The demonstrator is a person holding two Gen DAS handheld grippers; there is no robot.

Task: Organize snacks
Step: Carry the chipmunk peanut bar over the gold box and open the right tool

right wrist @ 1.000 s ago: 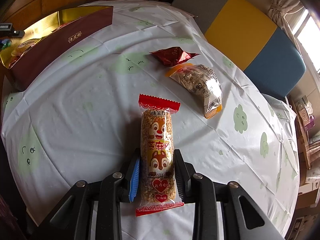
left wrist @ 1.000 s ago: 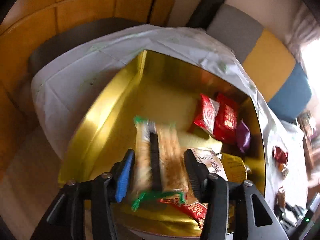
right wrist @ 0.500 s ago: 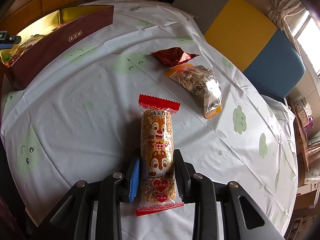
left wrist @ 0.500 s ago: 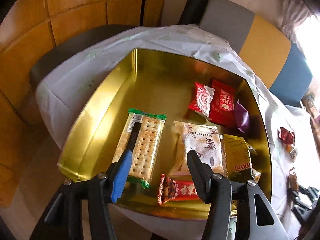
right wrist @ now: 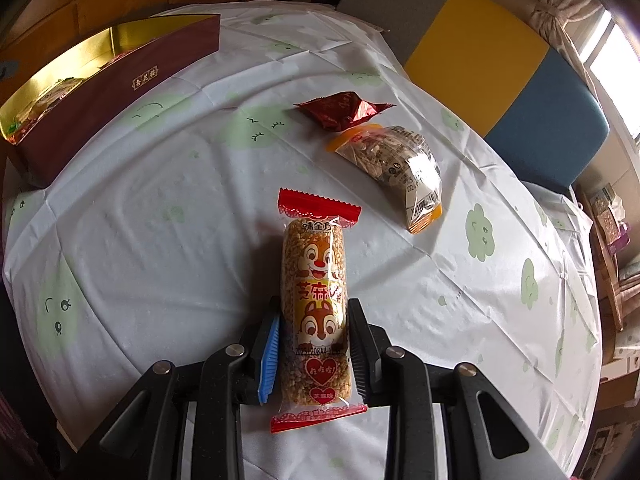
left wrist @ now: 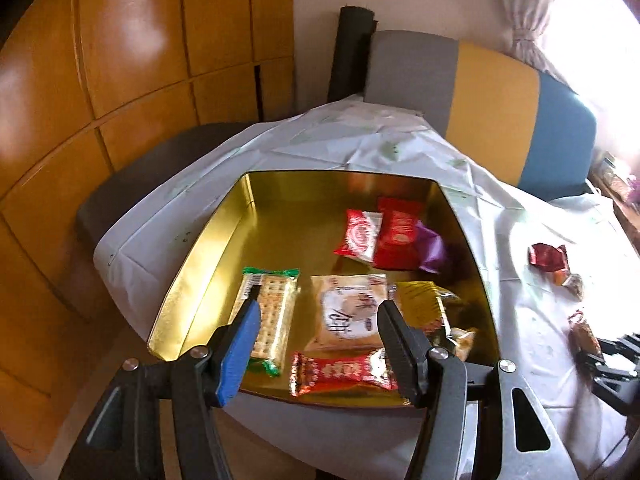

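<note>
Red-ended sesame bar (right wrist: 314, 312), label "芝麻", squirrel print.

left tool (left wrist: 316, 340) jaws spread | right tool (right wrist: 314, 344) jaws clamped

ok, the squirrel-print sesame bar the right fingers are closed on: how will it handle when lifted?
The red-ended sesame bar in clear squirrel-print wrapper probably stays fairly stiff: it juts straight past the right gripper. Likely light, being puffed grain. The glossy film may slip, and hard squeezing could crumble it.
</note>
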